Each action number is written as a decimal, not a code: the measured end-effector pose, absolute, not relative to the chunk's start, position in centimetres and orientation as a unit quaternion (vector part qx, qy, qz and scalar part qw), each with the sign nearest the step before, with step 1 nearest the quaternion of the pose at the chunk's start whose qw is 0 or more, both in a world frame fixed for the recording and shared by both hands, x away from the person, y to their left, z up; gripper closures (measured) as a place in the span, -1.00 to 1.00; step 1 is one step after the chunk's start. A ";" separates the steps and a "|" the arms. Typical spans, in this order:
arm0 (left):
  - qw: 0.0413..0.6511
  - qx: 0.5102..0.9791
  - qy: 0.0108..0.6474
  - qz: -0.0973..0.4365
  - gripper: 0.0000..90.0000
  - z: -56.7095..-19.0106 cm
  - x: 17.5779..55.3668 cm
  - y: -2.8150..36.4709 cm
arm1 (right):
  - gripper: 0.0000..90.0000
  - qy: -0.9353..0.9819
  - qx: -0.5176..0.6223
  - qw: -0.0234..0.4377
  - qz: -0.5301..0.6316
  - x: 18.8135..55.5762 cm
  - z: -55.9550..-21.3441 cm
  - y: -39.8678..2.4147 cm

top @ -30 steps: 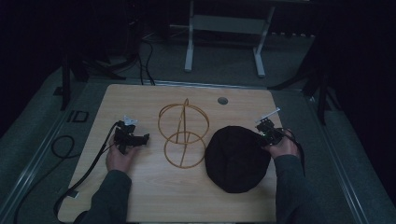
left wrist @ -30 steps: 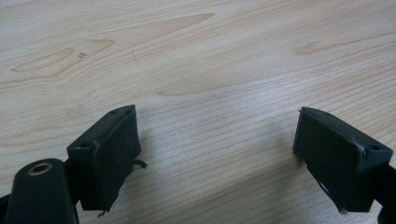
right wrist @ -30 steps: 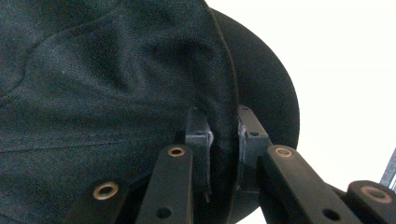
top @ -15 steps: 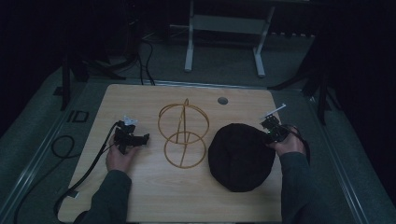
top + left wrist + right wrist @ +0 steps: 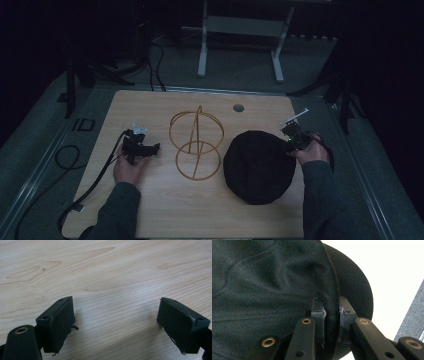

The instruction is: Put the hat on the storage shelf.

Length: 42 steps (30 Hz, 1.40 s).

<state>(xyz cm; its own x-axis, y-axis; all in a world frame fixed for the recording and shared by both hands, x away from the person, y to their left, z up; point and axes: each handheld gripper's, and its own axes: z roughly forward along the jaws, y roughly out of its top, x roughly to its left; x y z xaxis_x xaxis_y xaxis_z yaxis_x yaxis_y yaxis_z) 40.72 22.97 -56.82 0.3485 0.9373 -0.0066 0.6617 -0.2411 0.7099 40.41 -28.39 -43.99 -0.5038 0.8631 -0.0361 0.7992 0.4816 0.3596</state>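
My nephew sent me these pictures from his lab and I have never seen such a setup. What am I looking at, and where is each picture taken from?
A person sits at a wooden table, holding a hand-operated two-jaw gripper in each hand. The dark picture comes from a camera above, looking down. The other two come from cameras riding on the grippers, looking along their black jaws.

On the table stand a gold wire stand in the middle and a black hat to its right.

The right gripper is shut on the hat's edge, the fabric pinched between its pads. In the high view it sits at the hat's right side. The left gripper is open, holding nothing, over bare wood.
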 end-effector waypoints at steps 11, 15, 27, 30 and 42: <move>0.318 0.757 0.528 0.217 -0.69 -56.8 40.7 23.0 | 0.76 0.853 0.486 0.105 0.156 40.5 -43.2 -28.6; 0.318 0.757 0.528 0.217 -0.69 -56.8 40.7 23.0 | 0.76 0.853 0.487 0.104 0.158 40.5 -42.9 -28.7; 0.318 0.757 0.528 0.217 -0.69 -56.8 40.7 23.0 | 0.76 0.850 0.489 0.102 0.166 40.7 -41.8 -28.9; 0.318 0.757 0.528 0.217 -0.69 -56.8 40.7 23.0 | 0.76 0.849 0.490 0.102 0.169 40.8 -41.4 -29.1; 0.318 0.757 0.528 0.217 -0.69 -56.8 40.7 23.0 | 0.76 0.846 0.494 0.102 0.172 41.2 -40.3 -29.6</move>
